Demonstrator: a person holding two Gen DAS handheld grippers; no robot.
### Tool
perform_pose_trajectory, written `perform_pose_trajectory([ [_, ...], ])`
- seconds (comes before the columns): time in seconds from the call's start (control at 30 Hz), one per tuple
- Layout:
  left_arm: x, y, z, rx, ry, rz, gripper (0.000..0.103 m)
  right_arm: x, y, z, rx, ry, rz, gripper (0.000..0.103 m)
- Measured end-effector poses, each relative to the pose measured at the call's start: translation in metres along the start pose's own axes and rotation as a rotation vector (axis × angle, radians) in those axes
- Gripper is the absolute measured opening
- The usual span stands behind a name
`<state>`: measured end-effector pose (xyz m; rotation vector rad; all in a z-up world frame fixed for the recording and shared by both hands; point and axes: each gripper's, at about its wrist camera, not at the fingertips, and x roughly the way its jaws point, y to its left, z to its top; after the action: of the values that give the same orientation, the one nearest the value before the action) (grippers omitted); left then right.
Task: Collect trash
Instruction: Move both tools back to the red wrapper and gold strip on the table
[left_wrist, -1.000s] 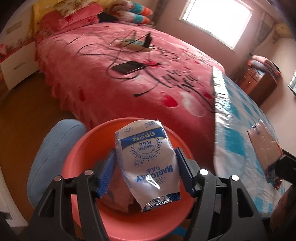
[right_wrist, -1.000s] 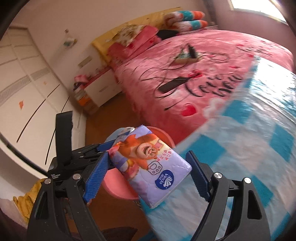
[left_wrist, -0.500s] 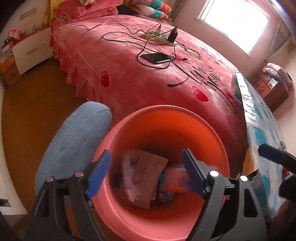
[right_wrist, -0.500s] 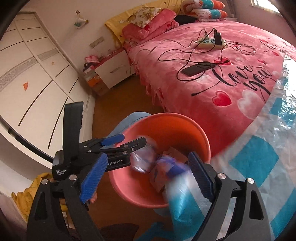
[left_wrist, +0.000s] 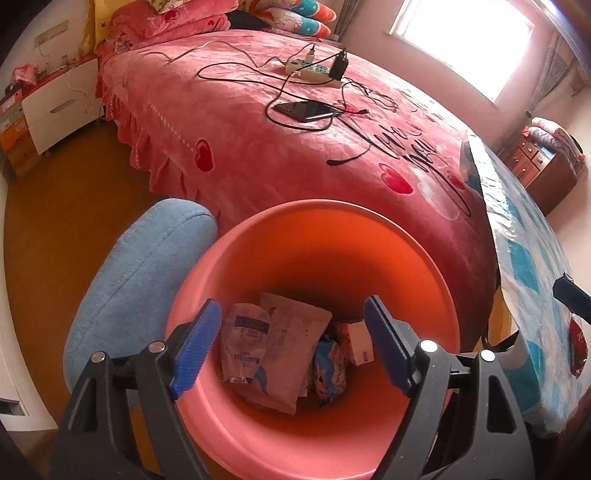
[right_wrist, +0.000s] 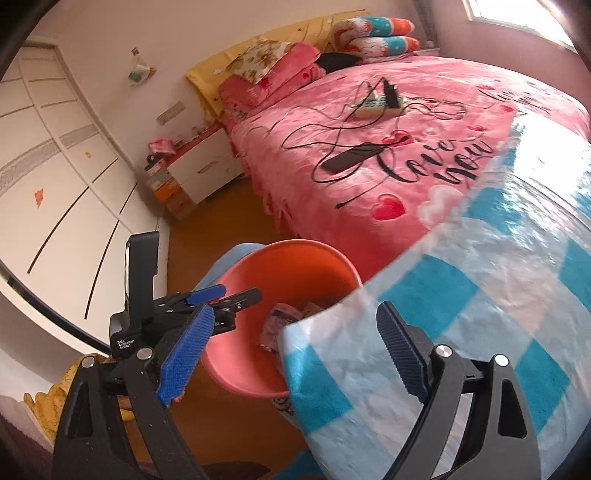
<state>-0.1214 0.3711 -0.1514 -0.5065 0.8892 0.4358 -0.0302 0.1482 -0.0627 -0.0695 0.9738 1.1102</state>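
A pink trash bin (left_wrist: 332, 251) stands on the floor between the bed and the table; it also shows in the right wrist view (right_wrist: 295, 266). Inside lie a white-blue pouch (left_wrist: 245, 339), a pale wrapper (left_wrist: 291, 350), a tissue pack (left_wrist: 330, 365) and a small white-pink box (left_wrist: 356, 341). My left gripper (left_wrist: 295, 347) is open and empty, right above the bin's mouth; it also shows in the right wrist view (right_wrist: 221, 295). My right gripper (right_wrist: 295, 347) is open and empty over the table corner beside the bin.
A table with a blue-white checked cloth (right_wrist: 461, 314) is at the right. A pink bed (left_wrist: 295, 129) carries a phone (left_wrist: 304, 110), a power strip (left_wrist: 314, 70) and cables. A blue stool (left_wrist: 136, 273) stands left of the bin. A nightstand (right_wrist: 199, 173) is by the wall.
Both grippers opened. The white-blue pouch dropped from the left and the tissue pack from the right into the bin. The right gripper has drawn back over the table.
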Motion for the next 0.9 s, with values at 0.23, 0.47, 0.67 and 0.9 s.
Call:
perform_pose_trajectory([
  [0.23,-0.003,-0.018,0.003,0.039,-0.009,-0.005,0.083,-0.012,-0.012,-0.015,0.013,-0.023,-0.025,0.089],
  [0.47,-0.011,-0.037,0.006,0.069,-0.021,-0.014,0.084,-0.026,-0.019,-0.027,0.028,-0.047,-0.028,0.089],
  [0.67,-0.02,-0.058,0.008,0.112,-0.034,-0.024,0.084,-0.046,-0.025,-0.032,0.025,-0.092,-0.051,0.089],
  [0.9,-0.025,-0.083,0.007,0.158,-0.037,-0.033,0.084,-0.066,-0.033,-0.036,0.029,-0.137,-0.071,0.089],
])
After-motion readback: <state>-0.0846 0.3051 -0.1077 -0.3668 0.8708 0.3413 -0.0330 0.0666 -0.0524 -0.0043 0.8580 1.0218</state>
